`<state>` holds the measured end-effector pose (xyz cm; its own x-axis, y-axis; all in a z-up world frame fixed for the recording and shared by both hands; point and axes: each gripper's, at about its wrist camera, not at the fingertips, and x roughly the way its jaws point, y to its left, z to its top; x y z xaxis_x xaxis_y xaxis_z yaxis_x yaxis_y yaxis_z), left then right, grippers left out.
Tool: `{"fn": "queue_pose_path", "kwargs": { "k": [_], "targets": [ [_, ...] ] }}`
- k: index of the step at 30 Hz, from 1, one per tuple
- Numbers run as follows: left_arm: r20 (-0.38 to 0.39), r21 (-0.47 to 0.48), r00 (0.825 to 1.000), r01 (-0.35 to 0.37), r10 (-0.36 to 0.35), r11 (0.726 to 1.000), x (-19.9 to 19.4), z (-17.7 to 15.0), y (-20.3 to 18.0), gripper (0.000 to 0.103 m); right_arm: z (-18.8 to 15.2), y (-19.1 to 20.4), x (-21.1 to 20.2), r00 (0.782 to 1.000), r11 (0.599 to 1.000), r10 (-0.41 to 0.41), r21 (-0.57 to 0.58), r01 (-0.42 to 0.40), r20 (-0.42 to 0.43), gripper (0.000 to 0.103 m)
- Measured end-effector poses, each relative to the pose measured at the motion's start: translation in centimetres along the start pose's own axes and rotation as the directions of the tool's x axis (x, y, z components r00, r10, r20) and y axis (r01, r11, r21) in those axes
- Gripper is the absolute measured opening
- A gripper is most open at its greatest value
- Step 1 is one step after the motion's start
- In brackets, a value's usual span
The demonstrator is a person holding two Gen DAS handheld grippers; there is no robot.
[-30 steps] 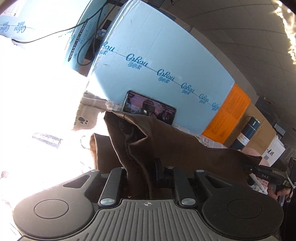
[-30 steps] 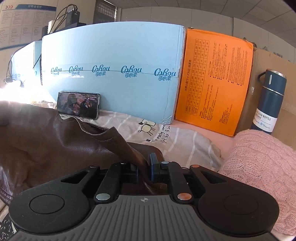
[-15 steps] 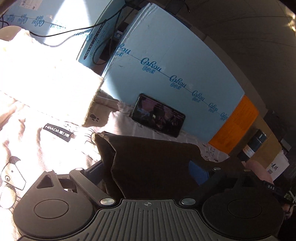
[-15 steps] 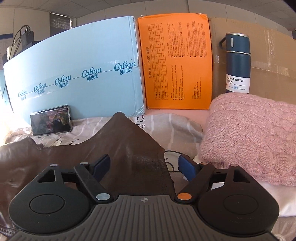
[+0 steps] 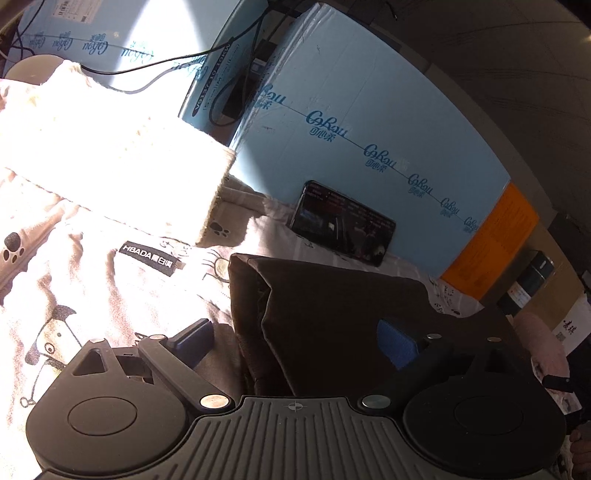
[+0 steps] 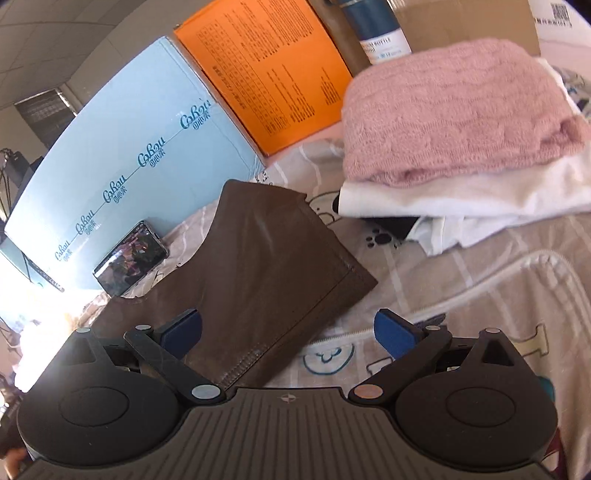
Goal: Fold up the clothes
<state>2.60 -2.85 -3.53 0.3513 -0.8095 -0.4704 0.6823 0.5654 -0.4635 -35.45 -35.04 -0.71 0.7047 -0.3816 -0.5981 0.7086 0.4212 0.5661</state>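
A brown leather-like garment (image 6: 266,258) lies folded on the printed bedsheet (image 6: 461,288). It also shows in the left wrist view (image 5: 332,314). My left gripper (image 5: 295,343) is open, its jaws spread wide over the garment's near edge, holding nothing. My right gripper (image 6: 288,336) is open too, jaws wide above the garment's near corner, empty. A stack of folded clothes stands to the right, with a pink knit sweater (image 6: 450,110) on top of a white garment (image 6: 480,199).
A light blue box (image 6: 129,166), an orange box (image 6: 266,74) and a cardboard box line the back. A phone (image 6: 131,258) leans on the blue box. A dark blue bottle (image 6: 376,33) stands behind the sweater. A cream folded cloth (image 5: 92,155) lies at left.
Both grippers were shut on the brown garment, holding it up; they have opened and let it go. It now lies folded flat. The right gripper has swung right, towards the stack.
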Motion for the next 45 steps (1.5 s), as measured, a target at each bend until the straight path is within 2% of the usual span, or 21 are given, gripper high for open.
{"fn": "queue_pose_path", "kwargs": {
  "k": [1, 7, 10, 12, 13, 14, 15, 17, 18, 20, 22, 25, 27, 30, 34, 40, 45],
  "targets": [
    [-0.012, 0.005, 1.0, 0.002, -0.002, 1.0, -0.1, -0.1, -0.1, 0.097, -0.1, -0.4, 0.5, 1.0, 0.998, 0.02, 0.054, -0.019, -0.019, 0.1],
    [-0.034, 0.041, 0.999, 0.005, -0.004, 0.999, 0.8, -0.3, -0.9, 0.098, 0.9, -1.1, 3.0, 0.994, 0.968, 0.112, 0.223, -0.113, 0.018, 0.1],
    [-0.032, 0.04, 0.999, 0.012, -0.011, 0.999, 0.9, -0.2, -0.8, 0.098, 1.2, -1.3, 3.7, 0.987, 0.952, 0.131, 0.266, -0.151, 0.091, 0.097],
    [-0.031, 0.048, 0.999, 0.015, -0.014, 0.999, 1.0, -0.2, -0.9, 0.098, 0.8, -1.4, 3.8, 0.983, 0.953, 0.121, 0.259, -0.154, 0.14, 0.09],
    [-0.03, 0.046, 0.999, 0.018, -0.016, 0.999, 1.1, -0.2, -0.8, 0.098, 0.7, -1.4, 3.9, 0.98, 0.954, 0.115, 0.255, -0.154, 0.163, 0.081],
    [-0.029, 0.044, 0.999, 0.02, -0.019, 0.999, 1.1, -0.1, -0.7, 0.098, 0.5, -1.4, 3.8, 0.979, 0.956, 0.105, 0.252, -0.148, 0.177, 0.066],
    [-0.028, 0.042, 0.999, 0.023, -0.022, 0.999, 1.1, -0.1, -0.7, 0.098, 0.3, -1.3, 3.8, 0.978, 0.957, 0.099, 0.251, -0.143, 0.181, 0.058],
    [-0.026, 0.038, 0.999, 0.029, -0.028, 0.999, 1.1, -0.1, -0.5, 0.098, -0.1, -1.1, 3.7, 0.979, 0.966, 0.077, 0.229, -0.12, 0.19, 0.037],
    [-0.025, 0.036, 0.999, 0.032, -0.031, 0.999, 1.2, 0.0, -0.5, 0.098, -0.4, -0.7, 3.3, 0.974, 0.974, 0.072, 0.195, -0.115, 0.213, 0.033],
    [-0.021, 0.032, 0.999, 0.04, -0.04, 0.999, 1.1, 0.0, -0.4, 0.098, -1.1, 0.1, 2.5, 0.963, 0.986, 0.067, 0.129, -0.103, 0.26, 0.017],
    [-0.017, 0.032, 0.999, 0.05, -0.05, 0.998, 0.9, 0.0, -0.3, 0.098, -1.7, 0.8, 1.3, 0.952, 0.989, 0.09, 0.091, -0.121, 0.291, 0.008],
    [-0.006, 0.045, 0.999, 0.054, -0.054, 0.998, 0.8, 0.0, -0.5, 0.098, -2.8, 1.3, -1.0, 0.947, 0.983, 0.117, 0.102, -0.154, 0.3, 0.006],
    [0.001, 0.054, 0.998, 0.056, -0.056, 0.997, 0.7, 0.0, -0.6, 0.098, -3.7, 1.9, -2.7, 0.935, 0.976, 0.167, 0.078, -0.201, 0.312, 0.006],
    [0.013, 0.068, 0.998, 0.059, -0.06, 0.996, 0.6, -0.1, -0.8, 0.098, -4.4, 4.0, -4.8, 0.921, 0.975, 0.204, 0.015, -0.221, 0.331, 0.006],
    [0.027, 0.087, 0.997, 0.063, -0.066, 0.994, 0.4, -0.1, -1.0, 0.098, -4.5, 8.5, -5.2, 0.911, 0.961, 0.278, -0.104, -0.258, 0.306, 0.006],
    [0.018, 0.087, 0.997, 0.074, -0.076, 0.993, 0.4, -0.1, -1.1, 0.098, -7.1, 15.5, -3.3, 0.91, 0.911, 0.37, -0.265, -0.316, 0.187, 0.006],
    [0.019, 0.075, 0.996, 0.083, -0.085, 0.994, 0.3, 0.1, -0.9, 0.098, -11.3, 19.6, -0.2, 0.93, 0.86, 0.366, -0.397, -0.321, 0.042, 0.006]
  ]
}}
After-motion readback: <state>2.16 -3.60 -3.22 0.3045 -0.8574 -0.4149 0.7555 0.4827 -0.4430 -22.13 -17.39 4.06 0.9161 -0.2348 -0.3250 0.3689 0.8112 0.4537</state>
